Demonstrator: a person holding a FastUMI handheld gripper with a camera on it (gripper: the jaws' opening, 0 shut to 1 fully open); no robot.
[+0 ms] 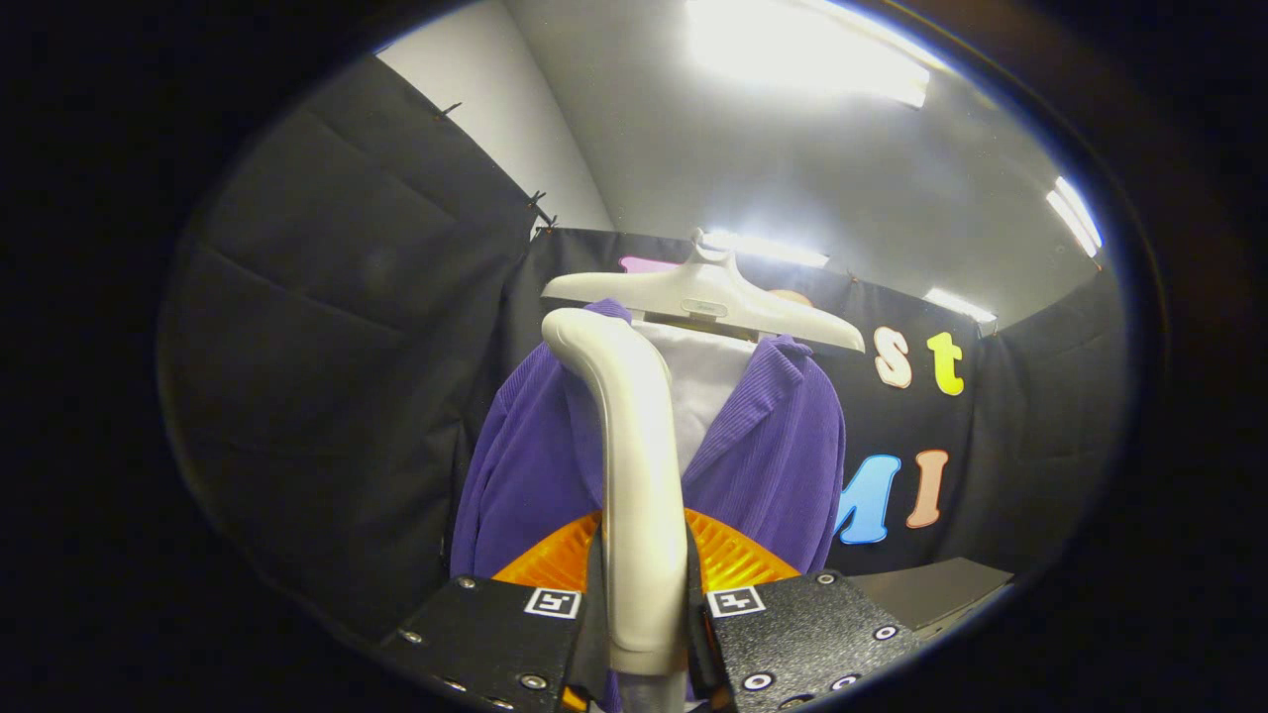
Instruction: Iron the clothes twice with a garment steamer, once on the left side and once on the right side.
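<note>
The gripper point(644, 634) has the garment steamer's handle point(634, 475) pinched, a finger pressing each side, the handle rising straight up between them and curving over at the top. Just beyond hangs the purple corduroy jacket point(773, 465) on its white hanger point(708, 297), a white panel point(698, 381) showing at the open front. The steamer head sits up by the left shoulder and collar, though whether it touches the cloth I can't tell. Looks like a pass is starting: next, a steady stroke down that panel, head held flat.
</note>
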